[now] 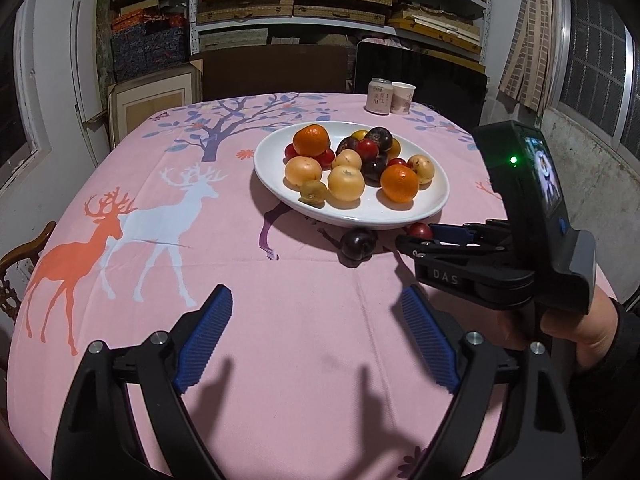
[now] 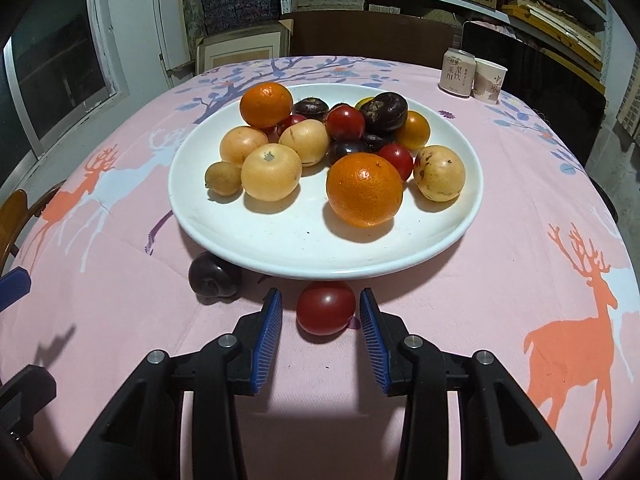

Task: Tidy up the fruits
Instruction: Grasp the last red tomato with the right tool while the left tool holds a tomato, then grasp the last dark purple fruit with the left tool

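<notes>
A pink deer-printed tablecloth [image 2: 500, 240] is bearing a white oval plate [image 2: 304, 240] piled with fruit at frame centre, while the left gripper [image 1: 316, 316] is hanging spread wide and the right gripper [image 2: 320, 316] is flanking, pads apart, a small round red fruit [image 2: 326, 307] below the plate.

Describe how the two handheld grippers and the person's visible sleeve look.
Both are black plastic with silver pivot screws and ribbed blue pads. The right gripper bears raised letters "DAS", a green light and a small lit screen on its upright housing. The sleeve is dark.
</notes>
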`<action>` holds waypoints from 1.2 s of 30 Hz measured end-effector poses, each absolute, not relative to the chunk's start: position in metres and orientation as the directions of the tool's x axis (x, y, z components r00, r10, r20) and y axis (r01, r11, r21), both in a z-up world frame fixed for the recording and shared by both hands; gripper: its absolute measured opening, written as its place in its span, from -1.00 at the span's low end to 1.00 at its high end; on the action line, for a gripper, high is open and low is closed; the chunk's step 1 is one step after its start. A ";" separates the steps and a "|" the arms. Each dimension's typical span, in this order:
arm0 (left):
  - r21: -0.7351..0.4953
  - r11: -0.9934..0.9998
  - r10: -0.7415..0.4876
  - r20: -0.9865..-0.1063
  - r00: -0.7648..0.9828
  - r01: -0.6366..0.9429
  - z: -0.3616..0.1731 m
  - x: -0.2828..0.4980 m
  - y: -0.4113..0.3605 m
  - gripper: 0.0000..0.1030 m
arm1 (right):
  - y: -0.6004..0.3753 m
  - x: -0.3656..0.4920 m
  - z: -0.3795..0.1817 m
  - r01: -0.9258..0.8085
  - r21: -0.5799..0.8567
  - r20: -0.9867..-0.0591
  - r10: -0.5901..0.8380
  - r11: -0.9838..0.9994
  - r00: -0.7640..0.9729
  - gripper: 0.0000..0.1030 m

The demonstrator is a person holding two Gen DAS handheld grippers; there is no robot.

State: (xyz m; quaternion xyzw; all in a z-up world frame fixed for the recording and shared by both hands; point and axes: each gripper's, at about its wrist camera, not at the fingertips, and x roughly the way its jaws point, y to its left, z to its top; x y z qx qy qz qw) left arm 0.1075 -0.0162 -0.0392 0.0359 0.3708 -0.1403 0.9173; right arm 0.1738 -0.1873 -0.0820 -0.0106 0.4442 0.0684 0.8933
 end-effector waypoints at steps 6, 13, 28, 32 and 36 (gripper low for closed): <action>-0.036 0.960 -0.223 -0.697 0.682 0.277 -0.041 0.115 -0.019 0.64 | -0.192 0.163 -0.080 -0.124 0.055 -0.782 0.120 0.991 0.612 -0.43; -0.053 0.957 -0.233 -0.720 0.654 0.284 -0.049 0.130 -0.032 0.64 | -0.213 0.129 -0.064 -0.117 0.099 -0.722 0.152 0.988 0.675 -0.43; 0.046 0.965 -0.125 -0.786 0.605 0.259 -0.087 0.194 -0.095 0.43 | -0.253 0.106 -0.061 -0.050 0.234 -0.669 0.198 0.971 0.717 -0.42; 0.040 0.959 -0.133 -0.811 0.570 0.281 -0.096 0.198 -0.100 -0.26 | -0.257 0.106 -0.062 -0.052 0.261 -0.664 0.219 0.964 0.715 -0.42; 0.031 0.961 -0.142 -0.800 0.583 0.276 -0.094 0.194 -0.096 -0.41 | -0.261 0.107 -0.064 -0.050 0.287 -0.661 0.235 0.957 0.712 -0.42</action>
